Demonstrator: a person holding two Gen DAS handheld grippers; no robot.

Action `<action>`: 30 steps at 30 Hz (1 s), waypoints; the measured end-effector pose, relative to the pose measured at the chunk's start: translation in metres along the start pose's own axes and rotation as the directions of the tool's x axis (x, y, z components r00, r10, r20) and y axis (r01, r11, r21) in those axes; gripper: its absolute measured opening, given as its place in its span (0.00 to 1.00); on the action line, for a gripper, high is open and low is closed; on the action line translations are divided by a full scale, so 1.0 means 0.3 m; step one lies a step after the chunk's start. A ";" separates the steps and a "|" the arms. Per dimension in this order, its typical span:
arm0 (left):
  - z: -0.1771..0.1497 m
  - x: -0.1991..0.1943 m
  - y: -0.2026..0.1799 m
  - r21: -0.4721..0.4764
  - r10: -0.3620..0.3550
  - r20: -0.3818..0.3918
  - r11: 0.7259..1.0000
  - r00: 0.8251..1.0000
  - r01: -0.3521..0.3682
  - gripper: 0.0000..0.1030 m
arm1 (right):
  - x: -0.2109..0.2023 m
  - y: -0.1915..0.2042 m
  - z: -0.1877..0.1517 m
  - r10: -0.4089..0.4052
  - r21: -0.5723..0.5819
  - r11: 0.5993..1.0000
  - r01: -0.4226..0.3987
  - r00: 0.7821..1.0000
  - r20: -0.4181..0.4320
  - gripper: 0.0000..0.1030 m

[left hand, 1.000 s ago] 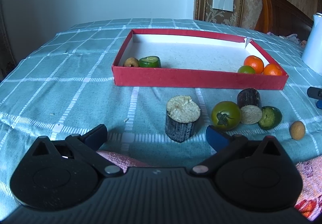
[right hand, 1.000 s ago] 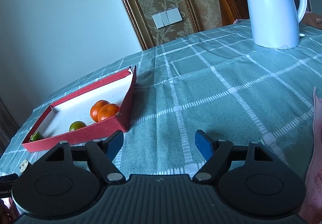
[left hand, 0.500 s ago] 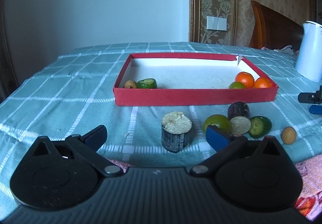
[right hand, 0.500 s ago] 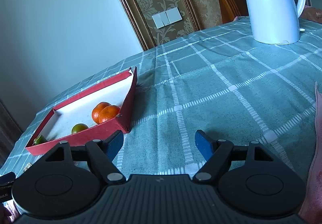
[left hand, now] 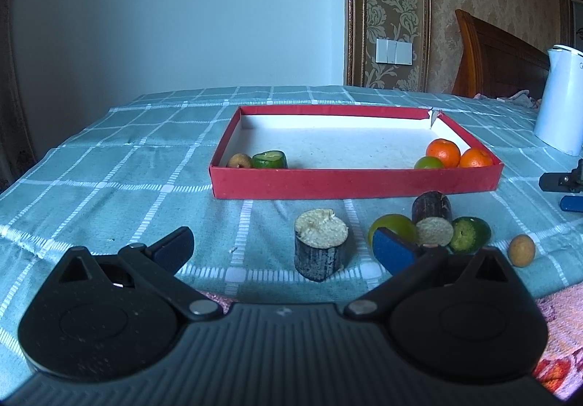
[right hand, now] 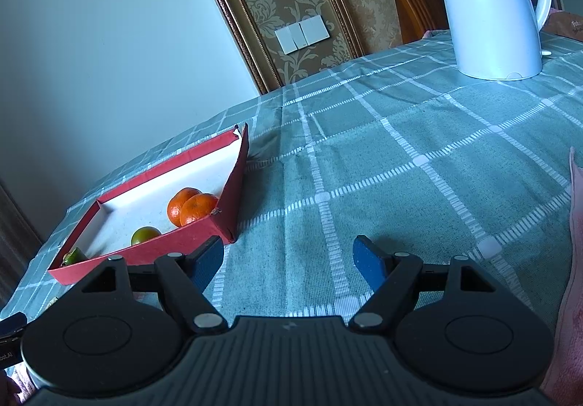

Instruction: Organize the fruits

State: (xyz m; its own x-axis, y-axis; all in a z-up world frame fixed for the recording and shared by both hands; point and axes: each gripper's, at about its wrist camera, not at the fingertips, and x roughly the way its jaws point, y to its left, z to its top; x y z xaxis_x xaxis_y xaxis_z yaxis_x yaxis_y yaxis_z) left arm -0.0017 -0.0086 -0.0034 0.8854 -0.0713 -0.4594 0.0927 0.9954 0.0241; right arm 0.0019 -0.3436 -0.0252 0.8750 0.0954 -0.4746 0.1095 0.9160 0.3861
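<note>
a white kettle (right hand: 488,5) stands on the green checked tablecloth (right hand: 400,151). behind the table are a pale wall (left hand: 182,12), a patterned gold panel (left hand: 386,5) bearing a white switch plate (right hand: 301,33), and a wooden headboard (left hand: 495,59). pink cloth (left hand: 561,318) lies at the near edge.

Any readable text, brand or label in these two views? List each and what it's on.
"Midea": on the upper body of the white kettle, near the top edge of the right wrist view.
Letters on a brownish thing at the right edge behind the kettle: too blurred and cut off to read.
Pale letters at the lower left edge of the right wrist view: too small to read.
Left wrist view: no readable text.
</note>
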 end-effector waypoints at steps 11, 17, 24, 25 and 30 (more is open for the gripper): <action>0.000 0.006 -0.007 0.017 0.002 -0.008 1.000 1.000 -0.001 1.00 | -0.001 -0.002 -0.001 0.000 0.001 1.000 0.000 1.000 0.000 0.76; 0.002 0.026 -0.001 0.006 0.012 -0.052 1.000 0.999 -0.012 1.00 | 0.000 0.000 0.001 -0.001 0.003 1.000 0.001 1.000 0.003 0.76; 0.003 0.041 0.006 -0.011 0.027 -0.082 1.000 0.996 -0.028 1.00 | -0.001 0.003 0.003 -0.004 0.005 1.000 0.004 1.000 0.004 0.76; 0.003 0.041 0.006 -0.012 0.028 -0.084 1.000 0.996 -0.029 1.00 | -0.001 0.002 0.002 -0.005 0.006 1.000 0.005 1.000 0.004 0.76; 0.003 0.039 0.007 -0.013 0.038 -0.081 0.999 0.996 -0.039 1.00 | 0.001 0.001 0.001 -0.006 0.008 1.000 0.006 1.000 0.004 0.76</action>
State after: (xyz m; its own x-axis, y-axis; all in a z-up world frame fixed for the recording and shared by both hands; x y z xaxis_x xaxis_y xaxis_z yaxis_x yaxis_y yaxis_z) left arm 0.0091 -0.0075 -0.0080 0.8482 -0.0277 -0.5289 0.0517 0.9982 0.0306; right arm 0.0023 -0.3433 -0.0249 0.8762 0.0886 -0.4738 0.1184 0.9133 0.3898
